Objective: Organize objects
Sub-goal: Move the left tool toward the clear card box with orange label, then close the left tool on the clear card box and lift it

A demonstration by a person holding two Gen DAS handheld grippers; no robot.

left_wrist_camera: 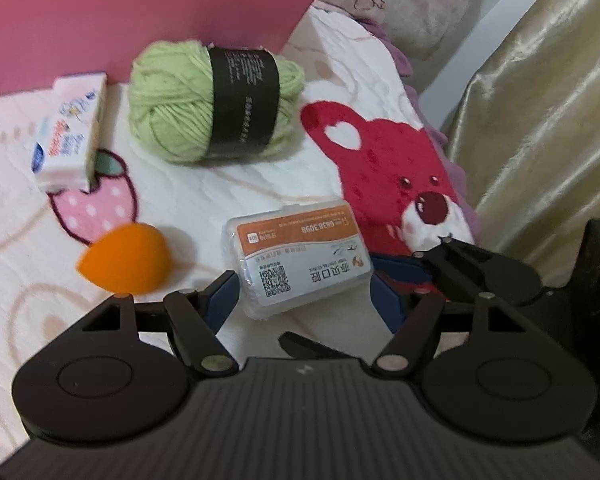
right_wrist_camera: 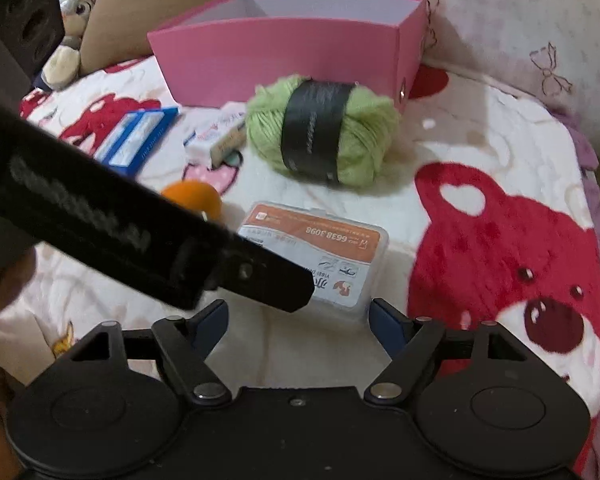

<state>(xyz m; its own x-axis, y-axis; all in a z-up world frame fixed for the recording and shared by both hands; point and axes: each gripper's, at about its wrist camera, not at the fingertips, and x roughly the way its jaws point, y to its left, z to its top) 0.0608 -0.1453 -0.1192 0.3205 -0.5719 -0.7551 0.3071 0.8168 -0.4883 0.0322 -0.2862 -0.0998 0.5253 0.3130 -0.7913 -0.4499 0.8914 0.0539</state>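
A clear plastic box with an orange and white label [left_wrist_camera: 300, 256] lies on the bear-print blanket [left_wrist_camera: 260, 184]. Its near end sits between the blue fingers of my left gripper [left_wrist_camera: 304, 300], which stand close beside its sides without clearly squeezing it. My right gripper [right_wrist_camera: 298, 316] is open just short of the same box [right_wrist_camera: 332, 248], with nothing between its fingers. The left gripper's black frame [right_wrist_camera: 140, 236] crosses that view and hides part of the box. Behind lie a green yarn ball [left_wrist_camera: 216, 100], a tissue pack [left_wrist_camera: 70, 136], an orange sponge [left_wrist_camera: 126, 258] and a pink open box [right_wrist_camera: 284, 60].
A blue carton [right_wrist_camera: 140, 136] lies left of the tissue pack [right_wrist_camera: 220, 136]. A brown cushion [right_wrist_camera: 140, 8] and a plush toy [right_wrist_camera: 72, 28] sit behind the pink box. A gold curtain [left_wrist_camera: 540, 100] hangs past the blanket's right edge.
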